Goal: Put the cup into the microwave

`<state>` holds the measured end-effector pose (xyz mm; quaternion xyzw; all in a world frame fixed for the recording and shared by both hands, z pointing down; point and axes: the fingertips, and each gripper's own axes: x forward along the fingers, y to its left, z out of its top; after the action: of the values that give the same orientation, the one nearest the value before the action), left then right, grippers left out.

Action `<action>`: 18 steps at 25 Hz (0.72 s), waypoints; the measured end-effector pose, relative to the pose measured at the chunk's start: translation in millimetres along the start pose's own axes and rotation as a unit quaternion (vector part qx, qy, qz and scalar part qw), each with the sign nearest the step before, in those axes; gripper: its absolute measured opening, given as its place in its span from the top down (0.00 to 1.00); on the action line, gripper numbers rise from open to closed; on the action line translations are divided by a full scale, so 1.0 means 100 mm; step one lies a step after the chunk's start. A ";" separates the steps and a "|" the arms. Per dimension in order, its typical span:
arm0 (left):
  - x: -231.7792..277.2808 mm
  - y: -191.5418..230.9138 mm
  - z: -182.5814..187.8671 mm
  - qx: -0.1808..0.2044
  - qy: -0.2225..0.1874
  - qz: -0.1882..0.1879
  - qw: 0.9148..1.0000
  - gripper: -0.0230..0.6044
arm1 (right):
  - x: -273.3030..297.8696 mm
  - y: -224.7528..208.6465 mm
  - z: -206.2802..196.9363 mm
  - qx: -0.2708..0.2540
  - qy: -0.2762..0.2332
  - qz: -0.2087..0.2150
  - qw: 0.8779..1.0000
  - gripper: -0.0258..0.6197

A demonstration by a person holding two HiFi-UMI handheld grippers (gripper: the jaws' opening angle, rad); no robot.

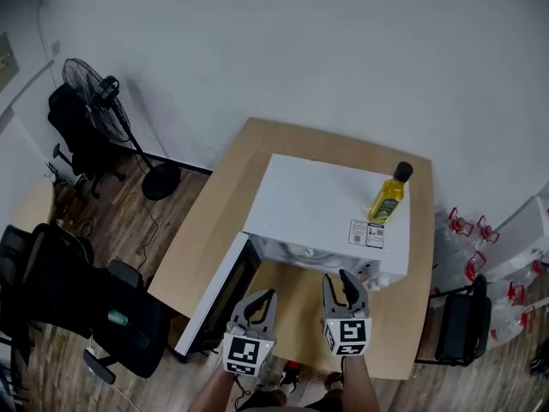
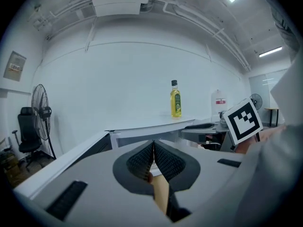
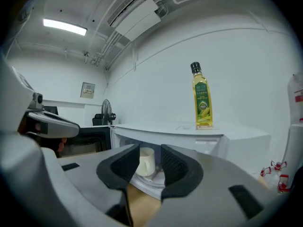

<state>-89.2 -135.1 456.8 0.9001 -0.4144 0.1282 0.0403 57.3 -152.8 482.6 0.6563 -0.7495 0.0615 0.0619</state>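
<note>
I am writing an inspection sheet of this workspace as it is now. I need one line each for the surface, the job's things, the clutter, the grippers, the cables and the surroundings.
Surface: wooden table, carrying the white microwave.
Job's things: the cup stands inside the microwave; the door is swung open.
Clutter: oil bottle upright on the microwave's top.
Grippers: left gripper shut, empty; right gripper open, holding nothing, with the cup seen beyond its jaws.
Cables: what looks like a thin cord on the floor near the fan.
Surroundings: fan and office chairs on the left; water jugs on the right.
</note>
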 end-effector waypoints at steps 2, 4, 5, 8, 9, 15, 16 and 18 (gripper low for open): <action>-0.05 -0.06 0.08 0.006 -0.008 -0.007 1.000 0.93 | -0.15 -0.02 0.07 0.000 -0.006 -0.009 1.000 0.74; -0.09 -0.14 0.17 0.011 -0.015 -0.014 1.000 0.93 | -0.31 -0.05 0.15 -0.001 -0.010 -0.018 1.000 0.76; -0.11 -0.18 0.22 0.014 -0.019 -0.019 1.000 0.93 | -0.39 -0.06 0.18 -0.001 -0.011 -0.022 1.000 0.77; -0.15 -0.31 0.36 0.024 -0.034 -0.035 0.999 0.93 | -0.61 -0.11 0.29 -0.004 -0.020 -0.036 0.999 0.80; -0.15 -0.35 0.40 0.027 -0.039 -0.040 0.998 0.93 | -0.68 -0.13 0.33 -0.005 -0.024 -0.041 0.999 0.80; -0.28 -0.55 0.52 0.036 -0.052 -0.063 0.996 0.93 | -1.09 -0.15 0.47 -0.013 -0.034 -0.064 0.997 0.88; -0.30 -0.58 0.52 0.037 -0.052 -0.066 0.996 0.93 | -1.15 -0.15 0.48 -0.012 -0.034 -0.068 0.997 0.88; -0.35 -0.64 0.51 0.039 -0.052 -0.073 0.995 0.93 | -1.27 -0.15 0.49 -0.010 -0.036 -0.073 0.997 0.90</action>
<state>-52.5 -76.4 400.3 0.9344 -0.3436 0.0940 -0.0070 87.7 -39.6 412.1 0.7106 -0.7017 0.0260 0.0457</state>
